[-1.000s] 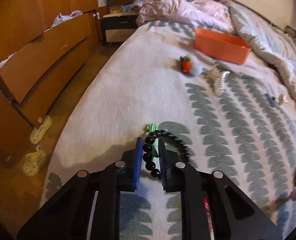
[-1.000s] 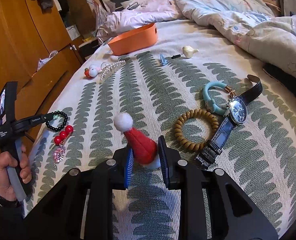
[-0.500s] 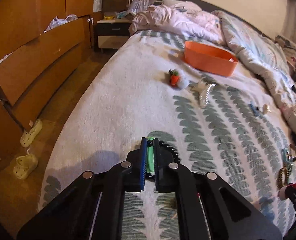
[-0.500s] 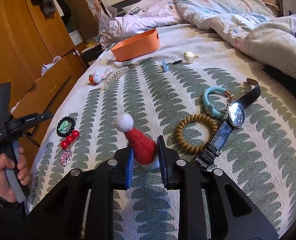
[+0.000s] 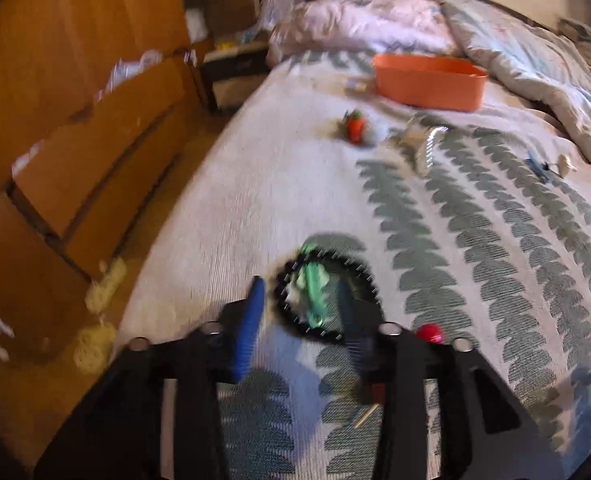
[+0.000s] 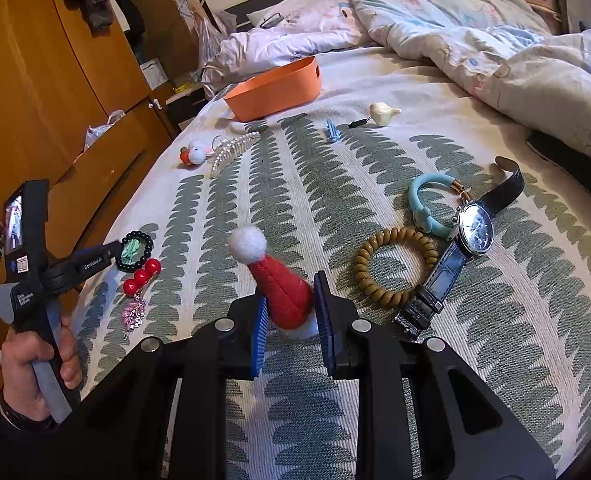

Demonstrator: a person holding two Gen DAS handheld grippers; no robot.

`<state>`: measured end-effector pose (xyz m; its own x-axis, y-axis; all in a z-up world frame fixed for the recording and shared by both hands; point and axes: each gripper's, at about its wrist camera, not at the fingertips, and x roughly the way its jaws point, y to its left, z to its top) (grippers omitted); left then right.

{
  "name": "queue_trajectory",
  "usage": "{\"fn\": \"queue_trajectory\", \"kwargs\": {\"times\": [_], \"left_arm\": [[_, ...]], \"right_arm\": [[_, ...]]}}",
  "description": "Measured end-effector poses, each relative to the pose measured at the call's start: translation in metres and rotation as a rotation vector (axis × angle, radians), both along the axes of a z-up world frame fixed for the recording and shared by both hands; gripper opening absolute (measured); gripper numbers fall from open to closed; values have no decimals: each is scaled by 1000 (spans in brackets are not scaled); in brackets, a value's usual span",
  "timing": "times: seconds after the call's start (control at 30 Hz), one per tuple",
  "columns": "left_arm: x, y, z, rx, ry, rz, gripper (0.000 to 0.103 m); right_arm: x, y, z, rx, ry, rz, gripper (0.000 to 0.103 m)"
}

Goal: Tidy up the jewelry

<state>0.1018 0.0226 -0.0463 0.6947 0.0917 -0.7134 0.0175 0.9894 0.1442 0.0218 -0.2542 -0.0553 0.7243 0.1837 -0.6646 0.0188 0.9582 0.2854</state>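
the left tongs (image 5: pixel 299 308) stand wide apart, blue-padded fingers (image 5: pixel 247 332) on either side of a black round-bead bracelet (image 5: pixel 323 296), which lies flat on the white bedspread with green leaf print (image 5: pixel 255 184). the beads form a closed ring, and inside it sits a pale green soft ornament (image 5: pixel 313 288) (blurred, exact form not readable). in the right wrist view neither finger appears to press on the beads, though the tip of these tongs (image 6: pixel 115 250) is at the ring's near edge. just to the right of these tongs is a cluster of glossy red balls (image 6: pixel 141 276) with a pink sequinned pendant (image 6: pixel 133 314) below it.

the right tongs (image 6: pixel 289 316) are closed on a small red felt santa hat with a white pompom (image 6: pixel 283 292), pompom pointing away from the tongs.

ahead and to the right of the right tongs: a coiled tan spiral hair tie (image 6: pixel 395 266), touching a wristwatch with a dark leather strap (image 6: pixel 471 232), and a turquoise rubber bangle (image 6: pixel 427 204) just beyond.

far ahead of both tongs stands an orange oblong plastic basket (image 6: pixel 275 88); its contents cannot be made out from either view. between the basket and the tongs lie a pearl-studded hair comb (image 6: pixel 231 152) and a small orange-and-white plush charm (image 6: pixel 193 154), side by side.
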Motion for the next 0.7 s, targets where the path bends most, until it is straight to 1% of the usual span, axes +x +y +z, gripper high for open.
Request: {"fn": "queue_trajectory", "kwargs": {"times": [0.07,0.13,0.2,0.23,0.3,0.37,0.43,0.57,0.63,0.7], "left_arm": [[-1,-5,5,12,-34,-33,58],[1,-12,6,35,-40,-77,58],[9,-16,1,57,-25,-82,58],[14,-15,-4,50,-1,-80,58],[22,-9,-10,30,34,-57,51],[30,-4,-16,-6,78,-57,46],[29,-3,-16,-19,80,-54,46],[21,-18,-12,-12,48,-108,46],[21,-26,-17,5,60,-118,46],[26,-26,-25,18,89,-94,46]], "right_arm": [[0,0,1,3,0,0,23],[1,0,0,0,0,0,23],[1,0,0,3,3,1,23],[0,1,0,1,2,2,23],[1,1,1,0,1,4,23],[1,1,1,0,1,3,23],[1,1,1,1,2,2,23],[1,1,1,0,2,1,23],[1,1,1,-1,3,1,23],[1,1,2,-4,2,1,23]]}}
